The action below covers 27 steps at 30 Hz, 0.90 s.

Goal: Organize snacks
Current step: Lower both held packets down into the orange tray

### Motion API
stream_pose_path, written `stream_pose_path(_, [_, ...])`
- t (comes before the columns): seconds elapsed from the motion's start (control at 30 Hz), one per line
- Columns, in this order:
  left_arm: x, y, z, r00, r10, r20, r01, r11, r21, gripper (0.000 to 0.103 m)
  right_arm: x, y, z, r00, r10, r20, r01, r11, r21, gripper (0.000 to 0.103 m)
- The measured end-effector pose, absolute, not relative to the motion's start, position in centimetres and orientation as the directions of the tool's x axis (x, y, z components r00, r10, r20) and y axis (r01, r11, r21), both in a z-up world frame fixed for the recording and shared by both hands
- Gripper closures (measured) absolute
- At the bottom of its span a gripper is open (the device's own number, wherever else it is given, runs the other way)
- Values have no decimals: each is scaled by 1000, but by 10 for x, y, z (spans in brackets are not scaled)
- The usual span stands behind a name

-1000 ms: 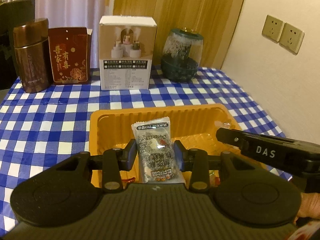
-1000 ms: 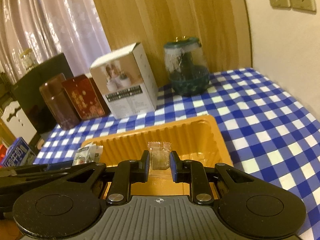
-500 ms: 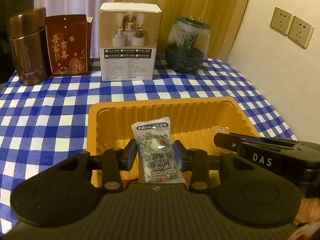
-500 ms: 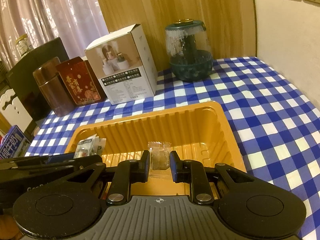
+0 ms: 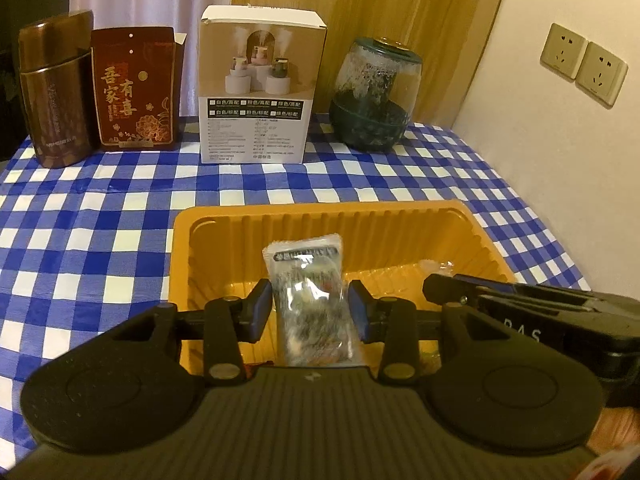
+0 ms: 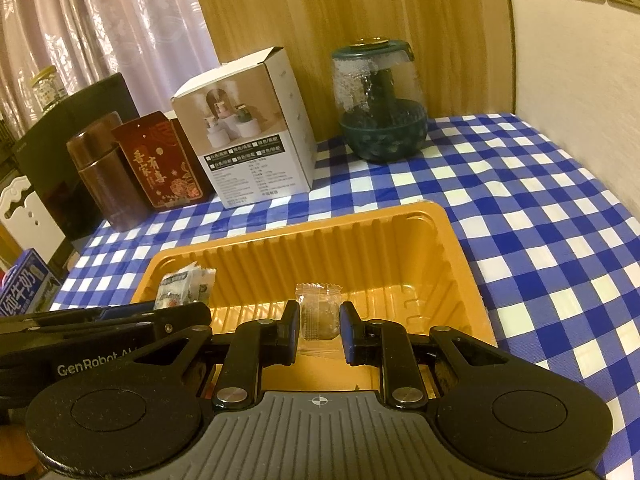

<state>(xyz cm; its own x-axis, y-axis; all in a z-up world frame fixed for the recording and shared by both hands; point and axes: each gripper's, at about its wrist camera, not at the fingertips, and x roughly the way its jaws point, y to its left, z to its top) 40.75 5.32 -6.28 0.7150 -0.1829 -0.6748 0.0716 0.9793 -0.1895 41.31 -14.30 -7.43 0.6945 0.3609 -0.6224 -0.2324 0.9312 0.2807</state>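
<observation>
two held snack packets (image 5: 310, 300), one orange tray (image 5: 320, 216)

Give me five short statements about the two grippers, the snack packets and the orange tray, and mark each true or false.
1. The left gripper holds a printed silver snack packet above the ribbed orange plastic tray. True.
2. The right gripper is empty. False: it is shut on a small clear-wrapped snack.
3. The tray sits on a blue-and-white checked tablecloth. True.
4. The white cardboard box stands inside the tray. False: it stands behind it on the cloth.
5. The dark green glass jar lies on its side. False: it stands upright.
</observation>
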Motion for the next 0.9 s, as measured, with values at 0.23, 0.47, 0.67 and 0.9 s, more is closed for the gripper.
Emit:
stream_pose_path(0.23, [406,55,-62,714,-164,-681,61,983,-173,65,413,-142,-73,697,360,-620,-231,931,281,81])
stream_pose_path(0.47, [405,56,-63,709,-155,-688,56,985,-164,65,413,-143,-72,699,364,-616,-233,930,286,81])
stream_pose_path(0.67, [404,56,-62,711,-155,-686,56,985,-164,65,413,-145,-72,700,369,-611,-226,927,301,81])
stream_pose_path(0.9, [404,56,-61,711,-154,-686,55,985,-164,65,414,-144,-73,695,373,-615,-230,925,302,81])
